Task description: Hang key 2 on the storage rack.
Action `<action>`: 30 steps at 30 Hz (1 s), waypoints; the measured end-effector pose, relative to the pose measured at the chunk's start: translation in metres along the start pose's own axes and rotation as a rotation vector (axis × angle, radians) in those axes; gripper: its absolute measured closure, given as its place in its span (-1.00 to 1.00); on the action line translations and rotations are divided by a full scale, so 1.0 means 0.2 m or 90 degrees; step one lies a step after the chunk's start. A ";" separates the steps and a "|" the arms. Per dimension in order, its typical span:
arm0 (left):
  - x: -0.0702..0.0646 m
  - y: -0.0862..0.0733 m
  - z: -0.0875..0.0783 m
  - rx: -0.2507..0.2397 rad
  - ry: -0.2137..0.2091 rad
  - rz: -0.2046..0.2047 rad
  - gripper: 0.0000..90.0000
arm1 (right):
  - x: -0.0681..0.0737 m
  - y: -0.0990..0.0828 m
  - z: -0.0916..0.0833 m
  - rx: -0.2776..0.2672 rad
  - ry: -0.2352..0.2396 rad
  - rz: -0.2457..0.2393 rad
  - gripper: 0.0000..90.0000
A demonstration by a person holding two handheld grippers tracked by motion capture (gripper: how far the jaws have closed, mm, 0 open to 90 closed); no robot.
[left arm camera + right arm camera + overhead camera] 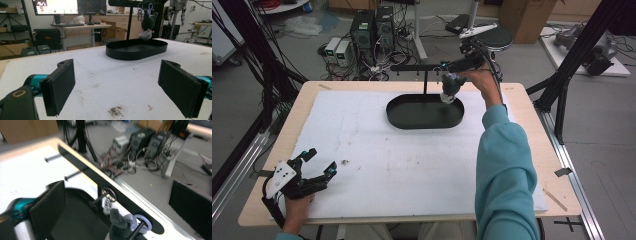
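The right tongs (pixel 455 75) stand released just above the plush keychain (pixel 450 90) hanging from the rack (pixel 424 67); the left tongs (pixel 319 162) rest released, far from the rack.

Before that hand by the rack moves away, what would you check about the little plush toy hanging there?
1. Plush toy hangs from a peg of the rack by its ring: ok.
2. Right gripper open, pads off the toy: ok.
3. Toy hangs over the black tray, so a drop lands inside: ok.
4. Ring seated fully back on the peg: cannot tell, blurred in the right gripper view.
5. Left gripper open, holding nothing, far from the rack: ok.
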State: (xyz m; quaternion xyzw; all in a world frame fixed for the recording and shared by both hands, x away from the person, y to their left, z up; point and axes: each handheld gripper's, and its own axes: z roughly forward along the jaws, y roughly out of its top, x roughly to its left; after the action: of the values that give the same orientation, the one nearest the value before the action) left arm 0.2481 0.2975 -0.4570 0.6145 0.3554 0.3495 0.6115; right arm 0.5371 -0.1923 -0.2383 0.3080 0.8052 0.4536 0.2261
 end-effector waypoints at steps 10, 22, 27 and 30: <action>0.00 0.00 0.00 -0.001 0.001 -0.003 -0.68 | 0.06 -0.15 -0.29 -0.127 0.018 0.028 -0.99; 0.00 0.00 0.00 0.001 0.000 -0.002 -0.68 | 0.33 -0.58 -0.64 -0.228 0.002 -0.015 -0.99; 0.00 0.00 0.00 -0.001 0.001 -0.004 -0.68 | 0.41 -0.85 -0.67 -0.261 -0.019 0.005 -0.99; 0.00 0.00 0.00 0.000 0.000 0.000 -0.68 | 0.45 -0.97 -0.67 -0.265 -0.025 0.020 -0.99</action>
State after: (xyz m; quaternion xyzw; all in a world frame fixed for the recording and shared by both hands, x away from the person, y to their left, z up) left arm 0.2479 0.2975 -0.4570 0.6143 0.3557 0.3495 0.6115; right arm 0.3307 -0.2867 -0.3502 0.2761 0.6847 0.6074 0.2931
